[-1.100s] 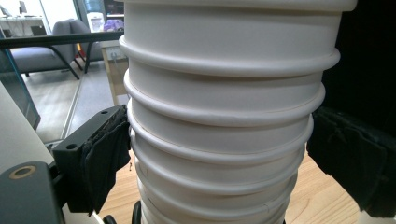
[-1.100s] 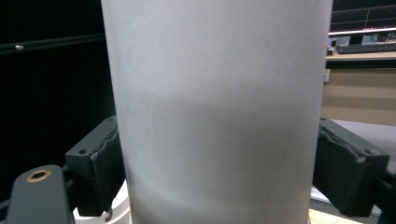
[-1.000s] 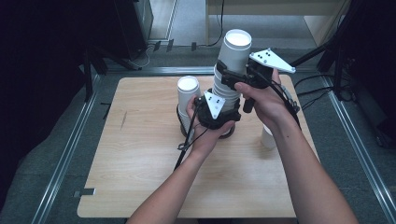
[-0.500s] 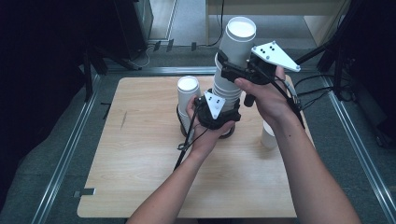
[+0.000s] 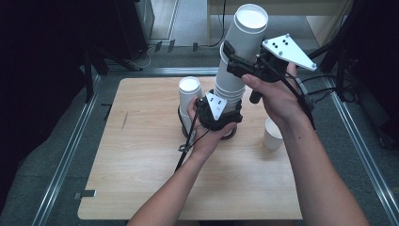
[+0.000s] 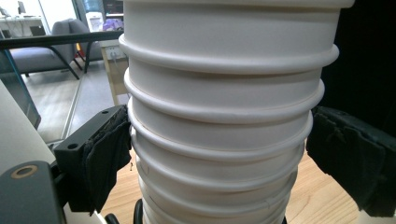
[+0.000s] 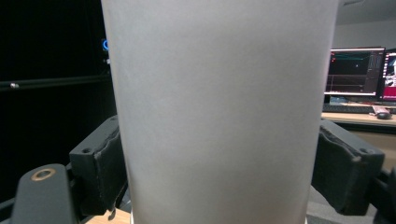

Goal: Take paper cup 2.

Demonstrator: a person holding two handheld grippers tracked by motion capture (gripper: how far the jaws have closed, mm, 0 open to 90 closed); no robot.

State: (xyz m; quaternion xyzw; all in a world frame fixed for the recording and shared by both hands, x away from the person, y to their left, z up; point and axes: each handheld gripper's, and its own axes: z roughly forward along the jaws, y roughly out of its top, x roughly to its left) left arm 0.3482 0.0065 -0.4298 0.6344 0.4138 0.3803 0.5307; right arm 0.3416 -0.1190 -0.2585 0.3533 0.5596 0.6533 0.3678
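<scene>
Up near the middle of the desk (image 5: 141, 188) stands a tall stack of white paper cups (image 5: 230, 89), and both grippers are clamped on it. The left gripper (image 5: 219, 115) grasps the stack low down, its padded jaws pressed against the ribbed rims on either side, as the left gripper view shows with the stack (image 6: 224, 140) between the pads. The right gripper (image 5: 237, 66) is clenched on the top cup (image 5: 247, 33), well above the left gripper; its jaws have just been closing, and in the right gripper view the smooth wall of that cup (image 7: 219, 116) sits squeezed between the two pads. The top cup leans a little away from the stack's line, toward the far right.

Just to the left of the stack, touching or nearly touching the left hand (image 5: 207, 136), stands a shorter stack of cups (image 5: 189, 101), upright. To the right of the tall stack, well apart from it and partly behind the right forearm (image 5: 320, 169), a single cup (image 5: 272, 134) stands alone on the desk.
</scene>
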